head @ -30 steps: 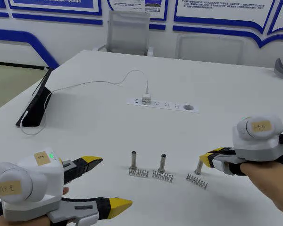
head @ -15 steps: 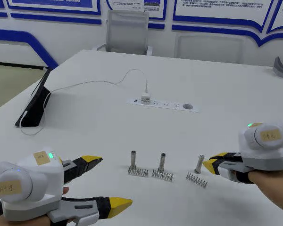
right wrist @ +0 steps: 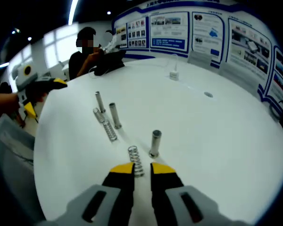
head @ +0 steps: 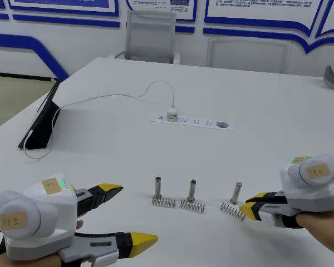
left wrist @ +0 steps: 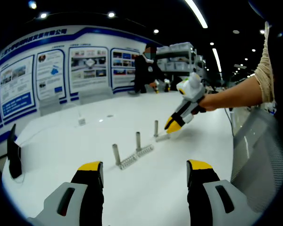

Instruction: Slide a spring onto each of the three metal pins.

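Observation:
Three metal pins stand in a row on the white table: left pin, middle pin, right pin. In front of each lies a spring: left spring, middle spring, right spring. My right gripper sits low by the right spring. Its jaws are nearly together, and the spring's near end lies at the tips of that gripper. The right pin stands just beyond. My left gripper is open wide at the lower left, well short of the left pin.
A power strip with a white plug and cable lies mid-table. A dark tablet leans at the left edge. Chairs stand behind the far edge. A person sits at the table's far side.
My right gripper has drawn back from the right pin and dropped to the spring in front of it. That pin leaned earlier and now stands upright. The left gripper has barely moved.

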Demonstrator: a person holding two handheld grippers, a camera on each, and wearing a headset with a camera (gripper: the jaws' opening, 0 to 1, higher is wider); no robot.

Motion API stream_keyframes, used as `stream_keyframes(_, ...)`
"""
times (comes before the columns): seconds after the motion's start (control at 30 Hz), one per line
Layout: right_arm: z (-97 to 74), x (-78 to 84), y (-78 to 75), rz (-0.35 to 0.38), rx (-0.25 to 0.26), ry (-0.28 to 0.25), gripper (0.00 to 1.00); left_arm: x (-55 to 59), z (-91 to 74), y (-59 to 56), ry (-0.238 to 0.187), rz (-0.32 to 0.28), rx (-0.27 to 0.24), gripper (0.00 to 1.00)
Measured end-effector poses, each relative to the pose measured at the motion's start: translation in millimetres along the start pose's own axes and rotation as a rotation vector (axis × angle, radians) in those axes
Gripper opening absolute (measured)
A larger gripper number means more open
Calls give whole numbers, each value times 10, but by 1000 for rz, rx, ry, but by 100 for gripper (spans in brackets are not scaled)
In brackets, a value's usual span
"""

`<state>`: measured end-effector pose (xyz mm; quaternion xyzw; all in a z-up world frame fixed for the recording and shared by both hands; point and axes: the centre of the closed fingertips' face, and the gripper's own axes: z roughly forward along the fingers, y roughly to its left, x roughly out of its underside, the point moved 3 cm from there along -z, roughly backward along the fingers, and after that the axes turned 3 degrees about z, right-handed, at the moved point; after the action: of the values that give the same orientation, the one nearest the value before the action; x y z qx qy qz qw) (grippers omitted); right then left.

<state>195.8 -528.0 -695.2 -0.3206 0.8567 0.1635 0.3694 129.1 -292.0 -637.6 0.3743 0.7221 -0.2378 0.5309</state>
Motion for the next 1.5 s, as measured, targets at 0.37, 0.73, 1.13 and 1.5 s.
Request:
stream_keyframes(0.37,84,101,39,-76,-48,67,15,14,24,-28,7,-4,8,73)
stream_keyframes(0.73,146,128,39,-107,-80,107,15,20,38,-64,12,-4,17,73)
stream_keyframes(1.13,117,119,103,-102,-100,111,12,31,99,-148,25,9,46,72)
stream_keyframes(1.5,-40,75,309,-176,-145,112,12,21,257,-280,38,37,102,71)
